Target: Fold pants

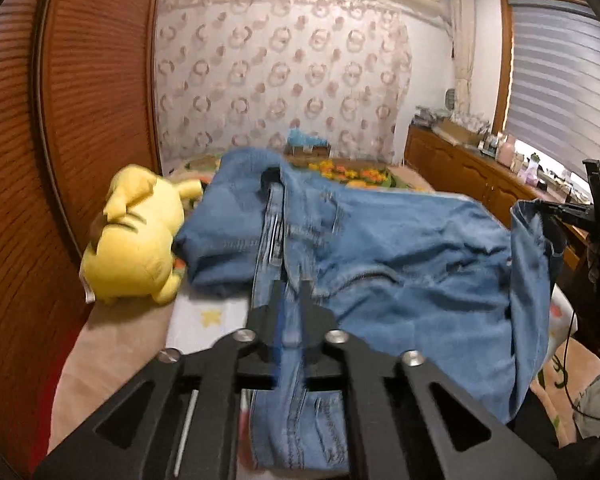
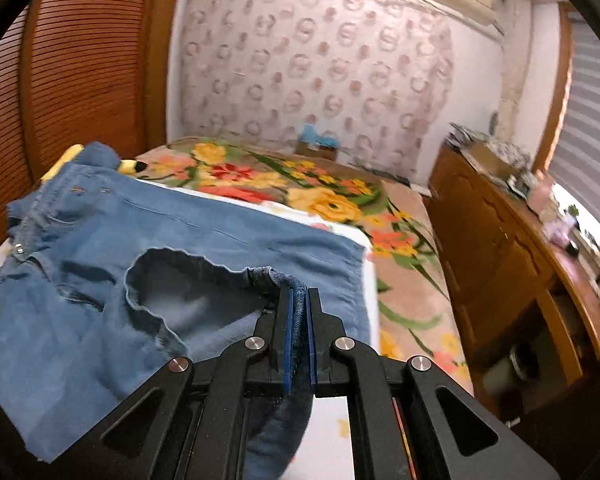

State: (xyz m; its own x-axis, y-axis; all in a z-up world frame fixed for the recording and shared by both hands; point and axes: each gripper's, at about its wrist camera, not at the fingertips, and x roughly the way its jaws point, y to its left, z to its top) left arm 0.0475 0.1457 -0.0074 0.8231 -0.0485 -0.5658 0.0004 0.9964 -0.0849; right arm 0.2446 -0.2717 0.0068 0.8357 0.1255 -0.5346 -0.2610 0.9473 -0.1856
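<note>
The left gripper is being pointed down at the pants, its jaws nearly closed and pinching a fold of denim at lower centre of the left wrist view. The right gripper is likewise being angled downward, its jaws clamped tight on a leg hem. The pants are being held spread over a white sheet on the bed. Much of the denim is being blurred, and its lower part is being hidden behind the gripper frames. A yellow plush toy is being seen just beside the pants at left. Open floral bedding is being shown beyond; a wooden cabinet is bounding the right side.
</note>
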